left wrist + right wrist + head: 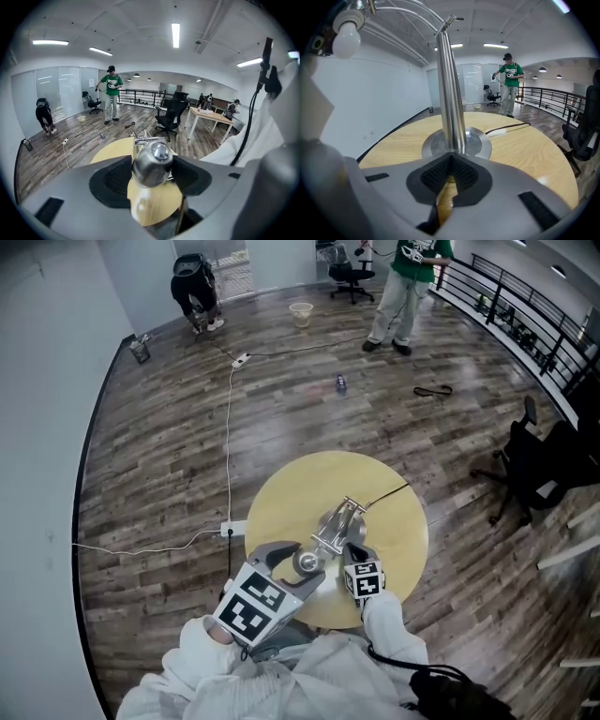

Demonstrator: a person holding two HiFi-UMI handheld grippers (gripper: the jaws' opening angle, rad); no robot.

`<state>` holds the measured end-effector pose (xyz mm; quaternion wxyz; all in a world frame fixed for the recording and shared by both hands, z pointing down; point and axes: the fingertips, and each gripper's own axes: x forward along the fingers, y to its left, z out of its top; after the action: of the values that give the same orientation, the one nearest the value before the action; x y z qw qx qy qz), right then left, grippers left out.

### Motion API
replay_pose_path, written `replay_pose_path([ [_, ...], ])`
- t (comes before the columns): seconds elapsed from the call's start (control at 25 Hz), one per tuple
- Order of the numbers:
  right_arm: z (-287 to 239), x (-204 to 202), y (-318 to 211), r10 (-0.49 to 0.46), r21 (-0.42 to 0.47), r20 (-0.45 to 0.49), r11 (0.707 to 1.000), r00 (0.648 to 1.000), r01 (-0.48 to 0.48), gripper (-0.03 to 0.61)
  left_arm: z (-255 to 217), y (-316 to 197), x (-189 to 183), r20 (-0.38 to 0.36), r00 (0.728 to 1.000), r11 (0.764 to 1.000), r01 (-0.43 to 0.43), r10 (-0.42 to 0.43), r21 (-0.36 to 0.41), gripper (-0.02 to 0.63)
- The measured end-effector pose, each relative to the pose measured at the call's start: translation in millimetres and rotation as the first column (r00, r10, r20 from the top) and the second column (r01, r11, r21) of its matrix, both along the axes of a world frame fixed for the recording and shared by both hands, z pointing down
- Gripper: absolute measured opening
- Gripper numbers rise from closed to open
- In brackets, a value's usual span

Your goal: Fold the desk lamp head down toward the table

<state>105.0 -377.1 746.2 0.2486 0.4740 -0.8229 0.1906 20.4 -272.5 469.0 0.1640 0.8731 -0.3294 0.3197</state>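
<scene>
A person stood over a round wooden table (281, 486) with a two-jaw gripper in each hand, working on a chrome desk lamp. The left gripper (300, 570) was clamped on the lamp head (152, 162) – its dark pads pressed against either side of the shiny dome, near the table edge closest to the person. The right gripper (450, 159) held nothing; its jaws were together, tips low over the tabletop and just in front of the upright pole (449, 93) where it met the round lamp base (457, 143). Whether the tips touched the pole could not be told.

From the right gripper view the white bulb (346, 40) sat high at the upper left, well above the wood, with the thin arms arching over from the top of the pole. A black cord (511, 127) trailed off the far side.

Judged from this, the head had been gripped but remained raised – the lowering toward the table appeared to be left to do.
</scene>
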Motion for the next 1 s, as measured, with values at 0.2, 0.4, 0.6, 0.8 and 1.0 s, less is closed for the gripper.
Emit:
replay_pose_path([
  [0.2, -0.7, -0.9, 1.2, 0.01, -0.003, -0.008, 1.0, 1.0, -0.01, 0.011, 23.2, 6.7, -6.3, 0.028, 0.999, 0.999, -0.018, 0.018, -0.028, 0.265],
  [0.4, -0.2, -1.6, 1.3, 0.021, -0.004, -0.011, 1.0, 1.0, -0.021, 0.011, 43.9, 7.1, -10.1, -0.012, 1.0, 0.999, -0.017, 0.017, -0.028, 0.276],
  [0.6, -0.8, 0.7, 0.3, 0.024, 0.002, -0.02, 1.0, 1.0, -0.024, 0.011, 58.2, 10.7, -5.0, -0.123, 0.992, 0.994, 0.0, -0.013, -0.105, 0.287],
  [0.8, -0.4, -2.3, 0.0, 0.024, -0.001, -0.019, 1.0, 1.0, -0.024, 0.011, 88.2, 3.6, -12.2, 0.046, 0.998, 0.996, 0.054, -0.051, -0.073, 0.283],
  [1.0, 0.2, -1.7, -0.3, 0.033, 0.005, -0.007, 0.999, 0.999, -0.033, 0.011, 127.0, -2.4, -11.1, 0.114, 0.991, 0.996, 0.075, -0.069, -0.045, 0.278],
])
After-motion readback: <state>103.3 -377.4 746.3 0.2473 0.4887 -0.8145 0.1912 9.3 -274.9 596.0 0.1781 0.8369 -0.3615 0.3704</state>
